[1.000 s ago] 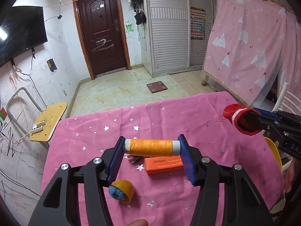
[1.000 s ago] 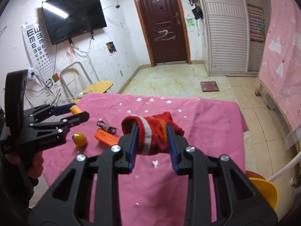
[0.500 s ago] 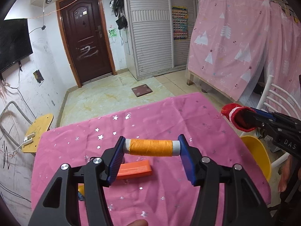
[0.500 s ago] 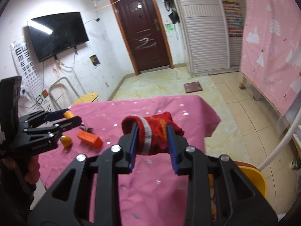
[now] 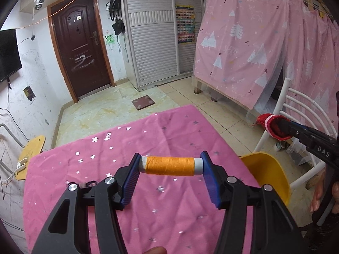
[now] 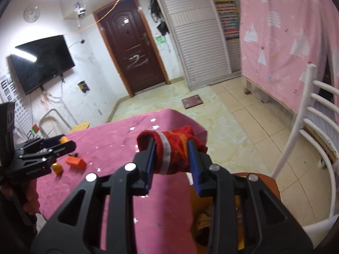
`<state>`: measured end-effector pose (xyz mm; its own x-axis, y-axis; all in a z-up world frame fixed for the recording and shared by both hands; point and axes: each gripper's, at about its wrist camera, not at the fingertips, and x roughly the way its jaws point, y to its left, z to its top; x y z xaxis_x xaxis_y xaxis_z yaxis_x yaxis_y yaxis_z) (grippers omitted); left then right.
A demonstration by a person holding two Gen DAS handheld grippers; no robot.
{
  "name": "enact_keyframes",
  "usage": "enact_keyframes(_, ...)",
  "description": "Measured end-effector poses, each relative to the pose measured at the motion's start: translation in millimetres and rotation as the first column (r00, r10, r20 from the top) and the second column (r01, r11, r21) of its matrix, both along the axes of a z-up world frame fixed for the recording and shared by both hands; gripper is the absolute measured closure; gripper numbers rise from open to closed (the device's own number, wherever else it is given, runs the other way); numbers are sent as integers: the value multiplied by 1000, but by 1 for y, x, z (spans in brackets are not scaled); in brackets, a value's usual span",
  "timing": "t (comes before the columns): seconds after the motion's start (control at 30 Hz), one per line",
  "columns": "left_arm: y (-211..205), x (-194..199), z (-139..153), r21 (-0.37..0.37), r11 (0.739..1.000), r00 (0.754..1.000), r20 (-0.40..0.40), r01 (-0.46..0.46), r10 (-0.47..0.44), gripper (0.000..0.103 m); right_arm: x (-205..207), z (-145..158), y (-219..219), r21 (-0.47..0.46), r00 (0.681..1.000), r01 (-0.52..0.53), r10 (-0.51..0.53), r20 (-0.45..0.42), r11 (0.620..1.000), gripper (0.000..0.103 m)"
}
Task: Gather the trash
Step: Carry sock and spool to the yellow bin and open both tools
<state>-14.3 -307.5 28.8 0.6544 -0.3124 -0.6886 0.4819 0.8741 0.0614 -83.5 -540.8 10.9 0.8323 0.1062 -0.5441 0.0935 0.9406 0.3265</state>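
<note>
An orange thread spool (image 5: pixel 170 166) lies crosswise between the blue pads of my left gripper (image 5: pixel 170 176), which is shut on its white ends above the pink star-print table (image 5: pixel 131 148). My right gripper (image 6: pixel 171 160) is shut on a rolled red sock (image 6: pixel 172 150) with a white stripe. It hangs past the table's right edge, over a yellow bin (image 5: pixel 268 172); the same bin (image 6: pixel 200 211) shows beneath the right gripper with scraps inside. From the left wrist view the sock (image 5: pixel 273 127) and the right gripper (image 5: pixel 286 128) sit at the right. The left gripper (image 6: pixel 61 142) appears at the left of the right wrist view.
An orange block (image 6: pixel 75 162) and a small yellow ball (image 6: pixel 57 167) lie on the table's left part, with a dark tangle (image 5: pixel 91 183) nearby. A white chair (image 6: pixel 311 148) stands right of the bin. A wooden stool (image 5: pixel 31 155) is left of the table. A hand (image 5: pixel 320 192) holds the right gripper.
Both grippers have swung to the right, keeping their loads. The sock now hangs over the yellow bin, and the orange block and ball have slid out of the left wrist view.
</note>
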Motion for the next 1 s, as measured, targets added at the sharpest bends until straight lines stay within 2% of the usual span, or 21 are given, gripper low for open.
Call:
enact_keyframes(0.53,-84,-21,-11,-30,991,989,-68,127,-129,53,-28,-40,-59,33,989,129,-126,-77,991,74)
enact_keyframes(1.0,-140,-30,-49,15,977,968,-142,212,-208,53,-28,-75,-72,52,976,149,-138,-169,988,74)
